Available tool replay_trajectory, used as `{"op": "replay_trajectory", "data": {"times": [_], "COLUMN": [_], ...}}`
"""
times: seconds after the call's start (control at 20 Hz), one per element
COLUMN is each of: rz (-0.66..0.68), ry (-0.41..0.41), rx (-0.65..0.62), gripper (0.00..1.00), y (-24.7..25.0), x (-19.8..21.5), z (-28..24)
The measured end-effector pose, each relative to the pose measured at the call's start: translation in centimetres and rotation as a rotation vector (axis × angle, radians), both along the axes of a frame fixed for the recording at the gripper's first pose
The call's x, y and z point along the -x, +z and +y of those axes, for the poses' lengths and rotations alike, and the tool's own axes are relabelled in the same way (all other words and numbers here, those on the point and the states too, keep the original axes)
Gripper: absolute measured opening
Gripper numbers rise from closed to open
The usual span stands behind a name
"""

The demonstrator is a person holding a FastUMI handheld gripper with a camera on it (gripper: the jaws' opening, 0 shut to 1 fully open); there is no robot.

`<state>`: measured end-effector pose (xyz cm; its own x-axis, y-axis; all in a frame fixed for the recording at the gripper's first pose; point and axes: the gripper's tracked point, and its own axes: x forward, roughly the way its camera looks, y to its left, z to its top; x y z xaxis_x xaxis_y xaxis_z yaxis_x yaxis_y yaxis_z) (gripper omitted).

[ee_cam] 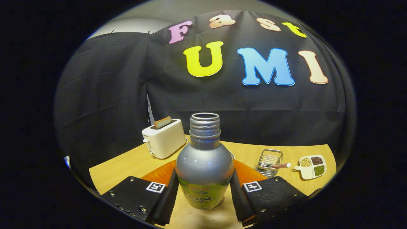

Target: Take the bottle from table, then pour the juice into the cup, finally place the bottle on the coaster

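A silver metal bottle (pixel 203 165) with an uncapped threaded neck and a green label stands upright between my fingers. My gripper (pixel 204 183) is shut on it, one finger against each side of its body. The base of the bottle is close over the wooden table (pixel 120 171); I cannot tell whether it touches. Just beyond the bottle lies an orange coaster (pixel 159 175), showing on both sides of it. A sliver of a white rim (pixel 232 155), perhaps the cup, peeks out behind the bottle's right shoulder.
A white toaster (pixel 163 138) with a slice of bread in it stands at the back left. To the right beyond the fingers are a metal wire rack (pixel 269 160) with a small stick across it and a white divided dish (pixel 313 166) of beans.
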<state>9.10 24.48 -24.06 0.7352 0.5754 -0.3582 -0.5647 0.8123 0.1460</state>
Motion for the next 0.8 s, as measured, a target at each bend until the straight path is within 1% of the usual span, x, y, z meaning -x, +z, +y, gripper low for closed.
{"op": "replay_trajectory", "data": {"times": [0.2, 0.45, 0.7, 0.8], "rz": [-0.005, 0.010, -0.041, -0.033], "ry": [-0.010, -0.029, -0.033, -0.033], "rx": [-0.002, -0.001, 0.057, 0.055], "gripper": [0.74, 0.74, 0.74, 0.75], "y": [-1.2, -4.4, -7.4, -8.6], "x": [-0.8, -1.6, -1.8, -1.8], "z": [0.9, 1.5, 1.4, 1.7]}}
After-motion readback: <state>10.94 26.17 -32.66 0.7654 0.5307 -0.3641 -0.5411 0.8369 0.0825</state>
